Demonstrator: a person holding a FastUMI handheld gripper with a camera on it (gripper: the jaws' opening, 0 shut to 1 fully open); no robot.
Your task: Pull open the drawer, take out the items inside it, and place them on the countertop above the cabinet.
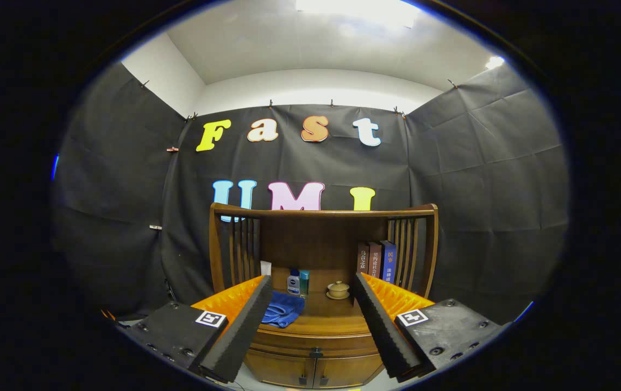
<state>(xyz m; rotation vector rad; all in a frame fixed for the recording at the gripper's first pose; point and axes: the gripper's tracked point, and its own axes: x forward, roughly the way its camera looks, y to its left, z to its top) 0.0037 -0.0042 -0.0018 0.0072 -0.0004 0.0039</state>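
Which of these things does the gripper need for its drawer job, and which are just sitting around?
For the job:
gripper, fingers open, nothing between them
drawer, shut, just ahead
countertop

Just sitting around:
blue cloth
two small bottles
lidded cup on a saucer
books

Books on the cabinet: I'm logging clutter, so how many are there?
3 books, upright side by side at the countertop's back right, beyond the open gripper. The right finger may hide more.

books (375,259) 3 | bottles (293,283) 2 | blue cloth (283,309) 1 | lidded cup (338,289) 1 | cabinet (318,347) 1
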